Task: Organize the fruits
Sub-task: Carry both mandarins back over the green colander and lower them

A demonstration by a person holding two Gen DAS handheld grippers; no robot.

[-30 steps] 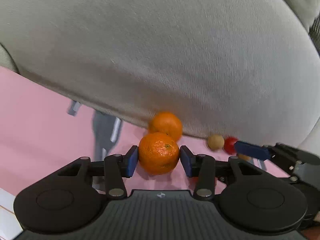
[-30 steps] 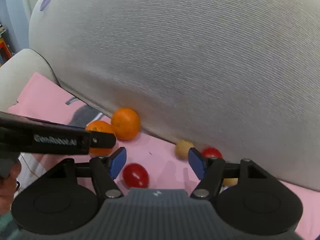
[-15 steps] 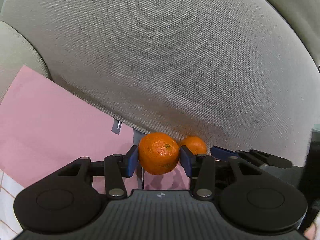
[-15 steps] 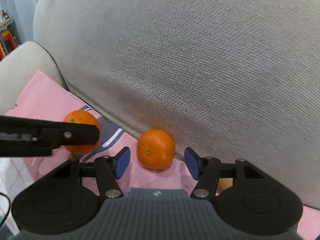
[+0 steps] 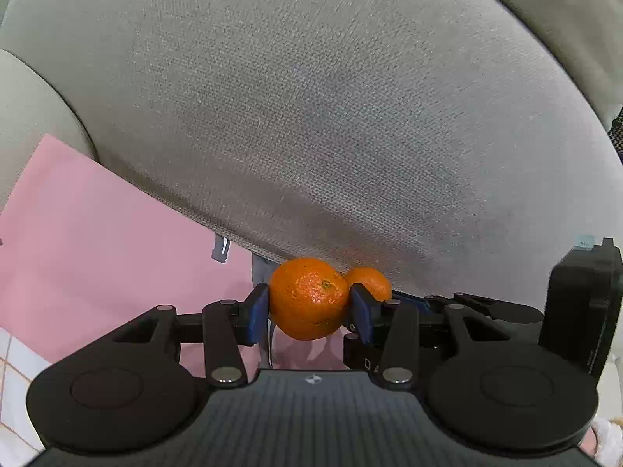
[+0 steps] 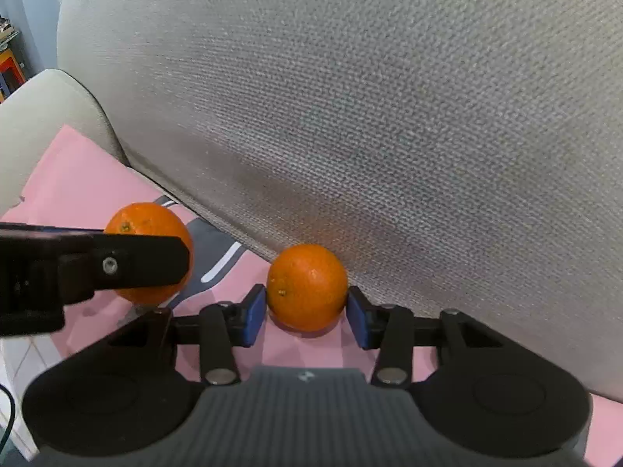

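Judging by how the fruit lies now, the sorting is partway through at best. The left gripper point(image 5: 309, 311) pinches one orange point(image 5: 308, 297) between its blue pads and carries it clear of the pink mat point(image 5: 97, 241), in front of the grey sofa cushion point(image 5: 331, 116). The right gripper point(image 6: 307, 313) is closing its jaws around a second orange point(image 6: 307, 286); the pads look to be at its sides or just touching, and the fruit rests on the pink mat, right against the foot of the sofa cushion. In the right wrist view, the first orange hangs left of the second and further from the cushion. No bowl, basket or tray shows in either view, so where the fruit belongs cannot be told. Neither orange is set down anywhere final. Left to do, as I read it: finish the second grasp, lift it, and place both.
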